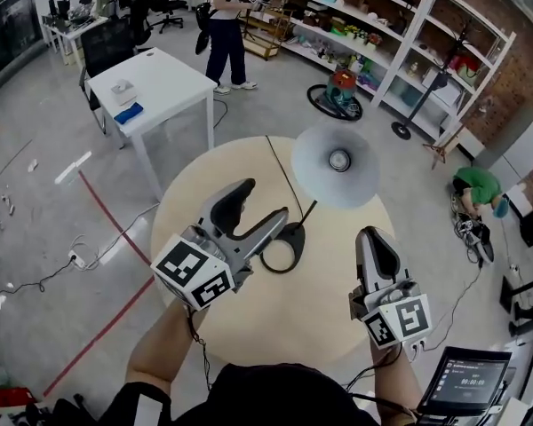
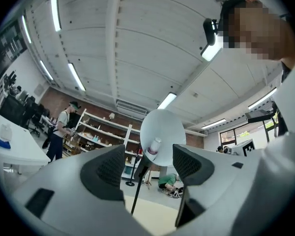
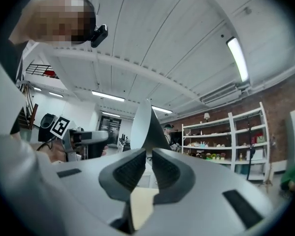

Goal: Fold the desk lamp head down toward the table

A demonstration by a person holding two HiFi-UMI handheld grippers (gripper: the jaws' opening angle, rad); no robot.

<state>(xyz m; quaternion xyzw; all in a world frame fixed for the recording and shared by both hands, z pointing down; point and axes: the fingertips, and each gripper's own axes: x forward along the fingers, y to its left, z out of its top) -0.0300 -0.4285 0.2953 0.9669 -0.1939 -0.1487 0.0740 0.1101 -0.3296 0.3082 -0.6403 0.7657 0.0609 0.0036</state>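
Observation:
The desk lamp stands on the round wooden table [image 1: 222,327]. Its black ring base [image 1: 282,248] lies near the table's middle, and a thin black stem rises to the white cone-shaped lamp head [image 1: 336,165], which faces up with its bulb showing. My left gripper [image 1: 265,204] is open beside the base, empty. In the left gripper view the lamp head [image 2: 162,132] and stem [image 2: 139,191] show between the open left gripper [image 2: 148,157] jaws, farther off. My right gripper [image 1: 374,240] is shut, empty, right of the base. Past the right gripper [image 3: 148,157] the lamp head [image 3: 146,127] appears edge-on.
A black cable [image 1: 280,171] runs across the table to the far edge. A white desk [image 1: 151,82] stands at the back left, shelves [image 1: 373,34] along the back wall. One person [image 1: 224,16] stands far off; another in green [image 1: 475,185] crouches on the floor at right. A screen [image 1: 462,384] sits at bottom right.

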